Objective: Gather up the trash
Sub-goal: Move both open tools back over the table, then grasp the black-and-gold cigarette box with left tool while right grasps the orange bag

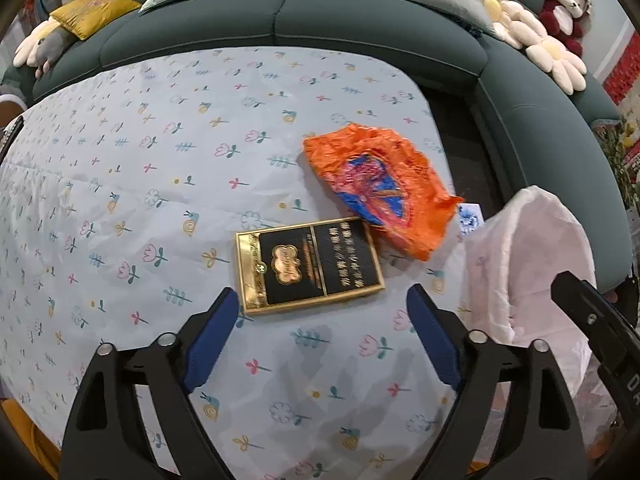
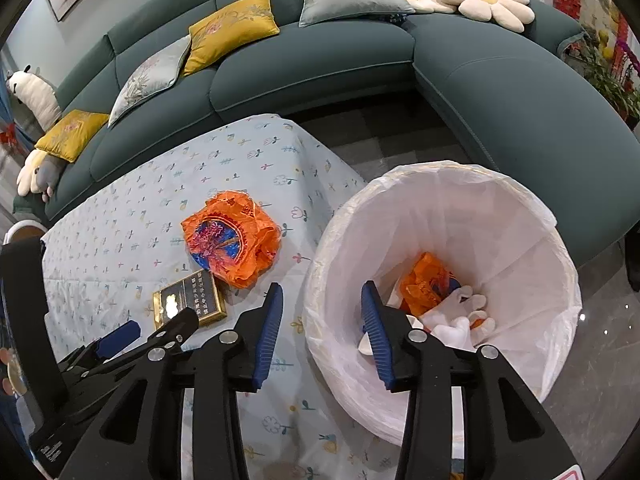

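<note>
Hovering our left gripper, jaws wide and empty, just short of the black-and-gold box; our right gripper gapes empty nearby.

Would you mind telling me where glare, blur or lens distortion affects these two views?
Left wrist view: fisheye bends the sofa into an arc, and the orange wrapper is slightly smeared. Right wrist view: glare whites out the logo on the black-and-gold box, and the bin's white liner looks bright.
</note>
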